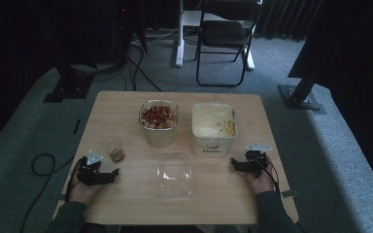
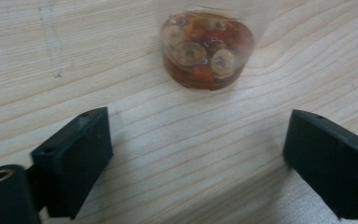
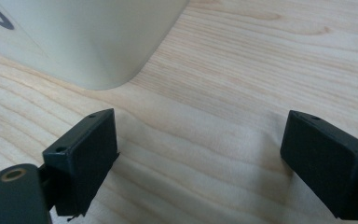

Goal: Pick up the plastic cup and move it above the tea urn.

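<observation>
My left gripper (image 1: 110, 174) rests on the wooden table (image 1: 126, 104) at the front left, open, nothing between its jaws. A small clear cup (image 1: 112, 148) with red and pale dried bits at the bottom stands just beyond it; in the left gripper view the cup (image 2: 207, 50) sits ahead of the left gripper (image 2: 198, 154). My right gripper (image 1: 235, 163) lies at the front right, open and empty, beside the white tub (image 1: 213, 127) marked "Hello". In the right gripper view the tub's wall (image 3: 88, 37) rises ahead of the right gripper (image 3: 200, 154).
A clear container (image 1: 159, 122) full of red and pale dried pieces stands at mid-table, left of the white tub. An empty clear plastic bowl (image 1: 174, 177) sits at the front centre. A chair (image 1: 226, 34) and stand bases (image 1: 301, 94) are on the floor beyond.
</observation>
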A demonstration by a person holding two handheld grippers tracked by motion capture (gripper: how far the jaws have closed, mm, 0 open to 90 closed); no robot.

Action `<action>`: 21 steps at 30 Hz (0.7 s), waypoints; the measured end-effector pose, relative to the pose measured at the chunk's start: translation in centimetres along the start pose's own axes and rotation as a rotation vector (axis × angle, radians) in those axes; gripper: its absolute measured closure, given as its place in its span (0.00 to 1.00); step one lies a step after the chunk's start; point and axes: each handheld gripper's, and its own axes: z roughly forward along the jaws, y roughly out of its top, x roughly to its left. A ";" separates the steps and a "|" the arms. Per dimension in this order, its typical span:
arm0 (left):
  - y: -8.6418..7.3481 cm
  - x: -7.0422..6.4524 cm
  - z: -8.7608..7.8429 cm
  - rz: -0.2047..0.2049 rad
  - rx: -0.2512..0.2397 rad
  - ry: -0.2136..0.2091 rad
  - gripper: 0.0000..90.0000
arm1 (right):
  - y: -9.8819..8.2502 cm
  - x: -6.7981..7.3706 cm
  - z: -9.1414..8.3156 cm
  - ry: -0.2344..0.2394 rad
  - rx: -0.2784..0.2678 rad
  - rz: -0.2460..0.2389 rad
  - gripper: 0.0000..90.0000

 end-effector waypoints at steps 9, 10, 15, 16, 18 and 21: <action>-0.2 0.1 -0.3 -0.015 -0.012 0.012 0.17 | -0.4 0.5 -0.4 0.002 -0.002 -0.006 0.12; -0.3 0.1 -0.3 -0.016 -0.012 0.012 0.17 | -0.4 0.5 -0.4 0.003 -0.002 -0.007 0.12; -0.4 -0.2 -1.0 -0.020 0.015 0.023 0.21 | -0.4 0.5 -0.4 0.003 -0.002 -0.007 0.12; -0.4 -0.5 -1.2 -0.010 0.019 0.027 0.23 | -0.4 0.5 -0.4 0.003 -0.002 -0.007 0.12; -0.4 -1.3 -1.6 0.028 0.027 0.036 0.24 | -0.4 0.5 -0.4 0.003 -0.002 -0.007 0.12; -0.2 -2.6 -2.2 0.052 0.017 0.009 0.25 | -0.4 0.4 -0.4 0.003 -0.002 -0.007 0.12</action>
